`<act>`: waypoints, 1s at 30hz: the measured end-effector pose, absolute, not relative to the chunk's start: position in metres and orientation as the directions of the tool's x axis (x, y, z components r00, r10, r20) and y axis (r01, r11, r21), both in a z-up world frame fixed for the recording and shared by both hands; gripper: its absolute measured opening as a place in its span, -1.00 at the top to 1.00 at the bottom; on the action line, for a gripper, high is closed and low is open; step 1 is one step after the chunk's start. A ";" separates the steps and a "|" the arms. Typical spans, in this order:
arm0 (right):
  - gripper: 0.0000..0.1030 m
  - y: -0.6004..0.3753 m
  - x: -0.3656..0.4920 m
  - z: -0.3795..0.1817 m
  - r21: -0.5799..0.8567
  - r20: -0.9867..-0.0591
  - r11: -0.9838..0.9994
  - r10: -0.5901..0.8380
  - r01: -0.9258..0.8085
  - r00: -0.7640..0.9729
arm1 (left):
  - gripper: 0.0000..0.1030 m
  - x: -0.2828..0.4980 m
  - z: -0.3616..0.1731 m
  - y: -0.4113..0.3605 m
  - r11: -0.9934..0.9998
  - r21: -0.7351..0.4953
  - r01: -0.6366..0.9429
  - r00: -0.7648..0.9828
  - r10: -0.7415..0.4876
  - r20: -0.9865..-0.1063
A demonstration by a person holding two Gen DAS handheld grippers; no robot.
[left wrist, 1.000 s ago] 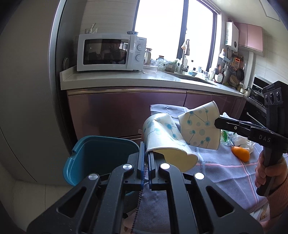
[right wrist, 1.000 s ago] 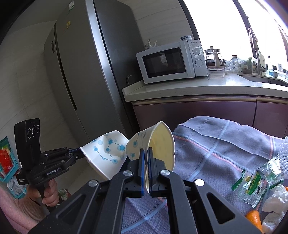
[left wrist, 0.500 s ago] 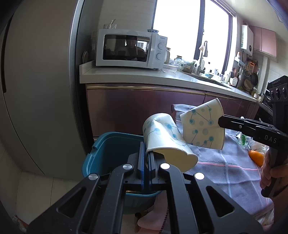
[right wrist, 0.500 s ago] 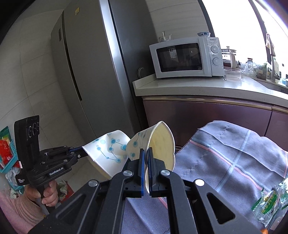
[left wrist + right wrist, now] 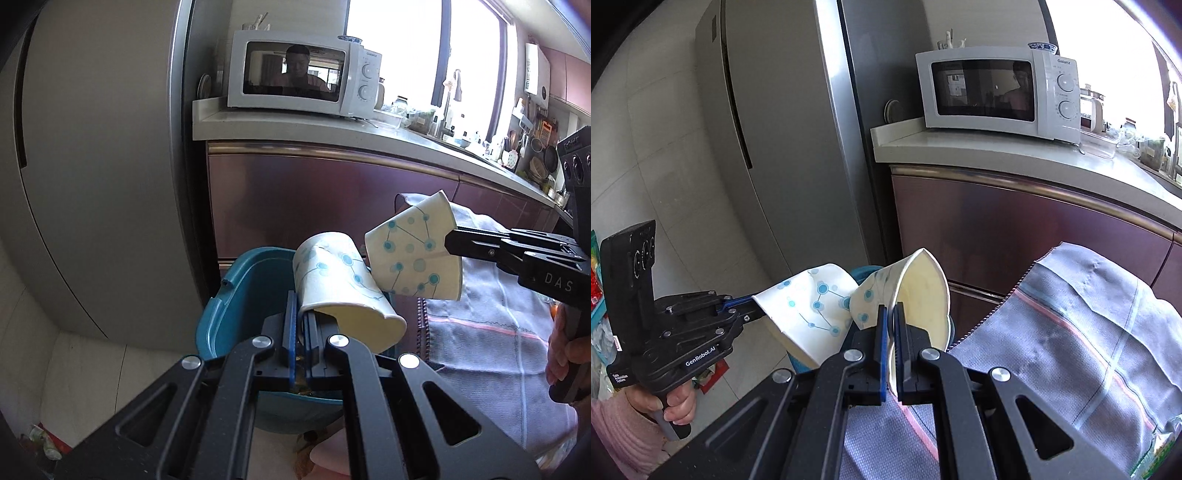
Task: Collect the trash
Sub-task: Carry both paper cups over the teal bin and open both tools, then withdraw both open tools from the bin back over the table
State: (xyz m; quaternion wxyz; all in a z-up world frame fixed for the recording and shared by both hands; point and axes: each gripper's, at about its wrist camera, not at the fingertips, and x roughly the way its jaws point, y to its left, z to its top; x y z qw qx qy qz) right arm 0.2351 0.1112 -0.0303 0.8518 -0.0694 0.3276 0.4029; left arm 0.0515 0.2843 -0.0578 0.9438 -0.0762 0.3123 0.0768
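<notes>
My left gripper (image 5: pixel 300 317) is shut on the rim of a white paper cup with blue dots (image 5: pixel 332 280), held over the teal trash bin (image 5: pixel 243 295) on the floor. My right gripper (image 5: pixel 891 325) is shut on the rim of a second, like cup (image 5: pixel 923 291). In the left wrist view that second cup (image 5: pixel 413 258) hangs just right of the first, touching it, near the bin's right rim. In the right wrist view the left gripper (image 5: pixel 750 314) holds its cup (image 5: pixel 812 310) to the left, and only a sliver of the bin (image 5: pixel 862 271) shows.
A table with a grey checked cloth (image 5: pixel 480 325) stands right of the bin. A steel fridge (image 5: pixel 96 166) stands left, brown cabinets (image 5: pixel 332 199) and a counter with a microwave (image 5: pixel 303 77) behind. Packaging litter lies on the floor (image 5: pixel 44 443).
Both grippers have carried their cups to the left, away from the table; the bin now lies right under the left cup. The orange and wrappers on the cloth have left view.
</notes>
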 end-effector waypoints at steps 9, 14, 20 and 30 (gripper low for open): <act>0.95 0.146 0.256 -0.055 0.096 -0.695 0.669 0.575 -0.737 0.431 | 0.93 0.079 -0.082 0.292 0.971 -0.073 -0.226 0.753 0.126 -0.645; 0.95 0.161 0.265 -0.063 0.089 -0.723 0.679 0.547 -0.729 0.422 | 0.93 0.097 -0.098 0.294 0.970 -0.055 -0.238 0.727 0.141 -0.672; 0.80 0.164 0.271 -0.067 0.099 -0.730 0.704 0.531 -0.703 0.429 | 0.75 0.115 -0.117 0.291 0.969 -0.043 -0.242 0.702 0.145 -0.697; 0.62 0.130 0.253 -0.058 0.140 -0.692 0.704 0.573 -0.697 0.439 | 0.48 0.110 -0.123 0.286 0.970 -0.083 -0.226 0.721 0.110 -0.684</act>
